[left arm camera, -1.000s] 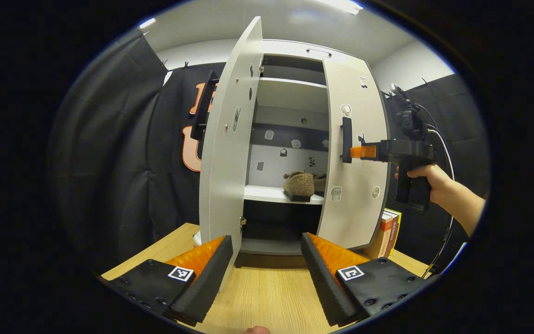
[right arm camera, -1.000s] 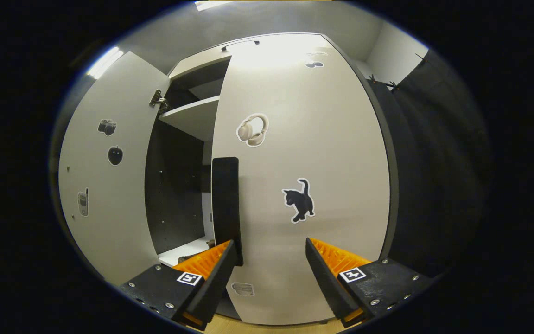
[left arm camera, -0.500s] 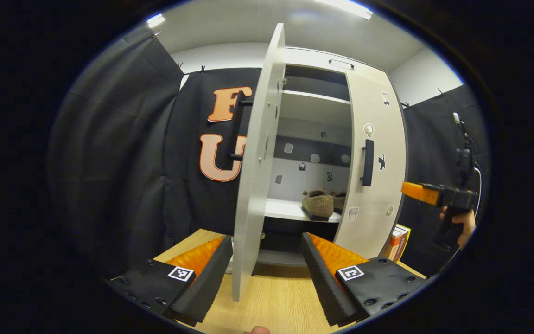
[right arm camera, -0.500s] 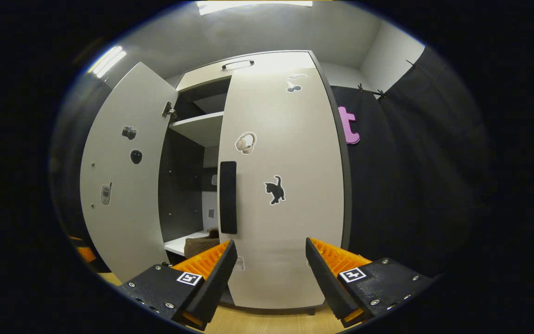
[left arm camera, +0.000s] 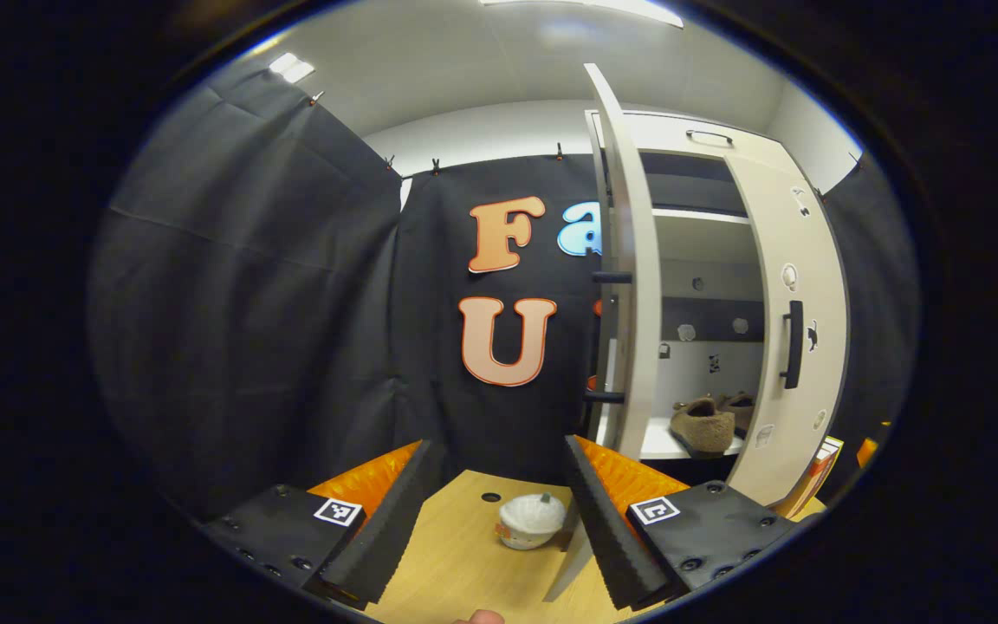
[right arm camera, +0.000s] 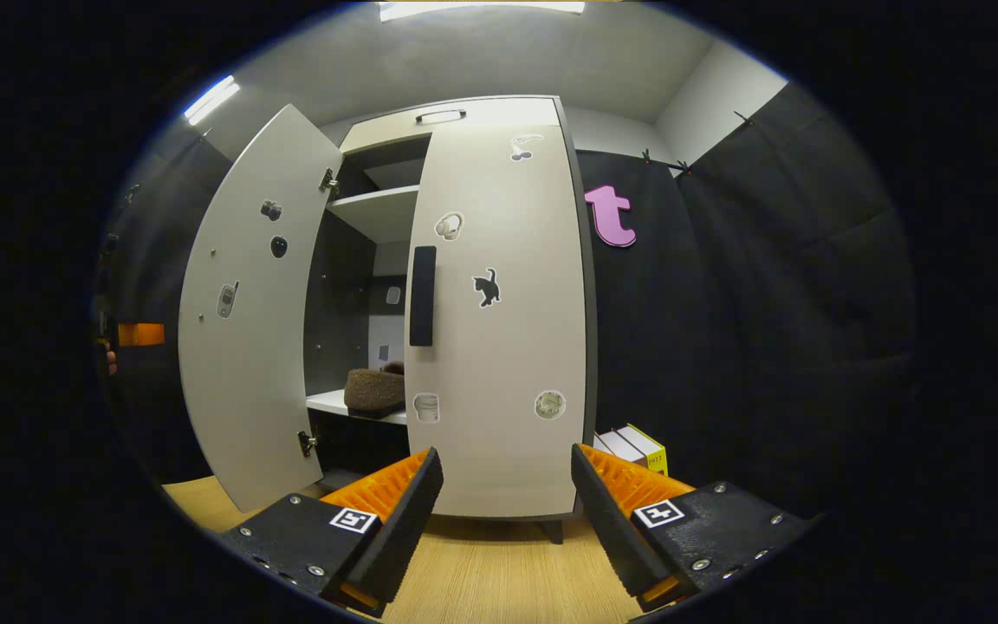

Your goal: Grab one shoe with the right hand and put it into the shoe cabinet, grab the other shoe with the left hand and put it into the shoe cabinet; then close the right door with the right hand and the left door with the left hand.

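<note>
Right gripper view: right gripper (right arm camera: 503, 511) hanging spread and empty; right door (right arm camera: 499, 303) looking shut. 2 brown fuzzy slippers (right arm camera: 375, 390) sitting inside pale grey shoe cabinet (right arm camera: 456, 113). Left gripper (left arm camera: 499, 511), spread, lining up behind open left door (left arm camera: 633, 260), likely to push it.

Brown shoes (right arm camera: 375, 391) on cabinet shelf (right arm camera: 352, 404); right door (right arm camera: 499, 303) shut, left door (right arm camera: 248, 303) open.

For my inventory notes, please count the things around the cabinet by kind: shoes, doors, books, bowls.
Fuzzy brown shoes on the shelf: 2
Pale grey cabinet doors: 2
Books standing beside the cabinet: 2
Small white bowl on the wooden table: 1
Total: 7
</note>
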